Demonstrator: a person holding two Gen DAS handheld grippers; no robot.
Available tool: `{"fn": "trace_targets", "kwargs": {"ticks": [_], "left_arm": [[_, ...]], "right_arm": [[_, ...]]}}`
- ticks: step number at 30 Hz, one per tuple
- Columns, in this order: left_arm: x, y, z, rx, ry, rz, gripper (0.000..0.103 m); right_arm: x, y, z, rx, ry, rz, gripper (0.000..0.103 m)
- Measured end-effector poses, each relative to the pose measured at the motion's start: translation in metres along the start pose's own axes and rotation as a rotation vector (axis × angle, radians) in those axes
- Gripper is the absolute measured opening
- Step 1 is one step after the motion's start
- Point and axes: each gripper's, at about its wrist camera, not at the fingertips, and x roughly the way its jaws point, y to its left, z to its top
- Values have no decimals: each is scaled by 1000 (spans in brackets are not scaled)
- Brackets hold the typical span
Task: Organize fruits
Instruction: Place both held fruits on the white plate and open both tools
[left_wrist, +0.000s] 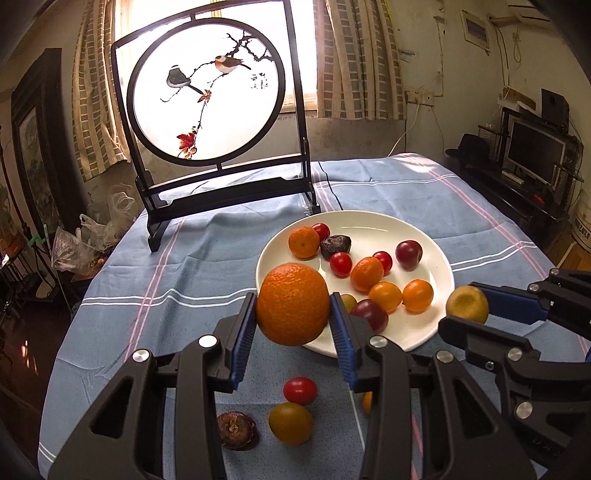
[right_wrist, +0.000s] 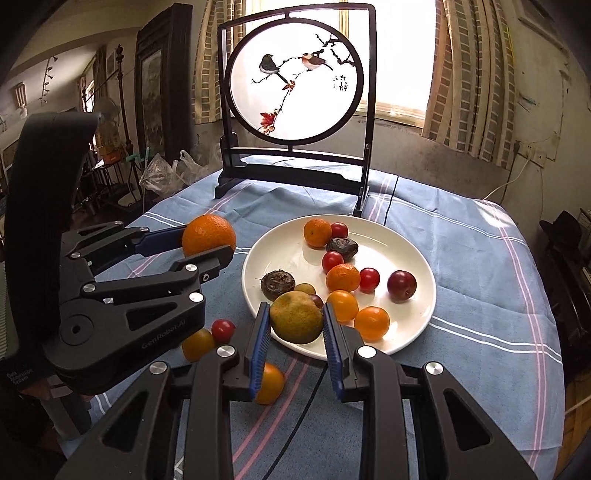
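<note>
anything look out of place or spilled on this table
Nothing is spilled or damaged. A few fruits lie loose on the cloth off the white plate: a red cherry tomato, a yellow-orange fruit and a dark brown one. Each gripper holds a fruit: left gripper, right gripper.

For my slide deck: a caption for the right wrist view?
Right gripper holds a greenish citrus over the white plate of fruit.

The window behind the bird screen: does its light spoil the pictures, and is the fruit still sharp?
Left wrist view: the window is blown out white, the room's edges dark and bent, yet the orange is sharp. Right wrist view: same glare, the greenish fruit clear.
</note>
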Motion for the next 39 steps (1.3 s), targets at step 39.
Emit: {"fn": "trace_targets", "kwargs": {"ticks": [39], "left_arm": [[98,22,39,60,100,2,63]], "right_arm": [[111,-56,55,89,94,-89,45]]}}
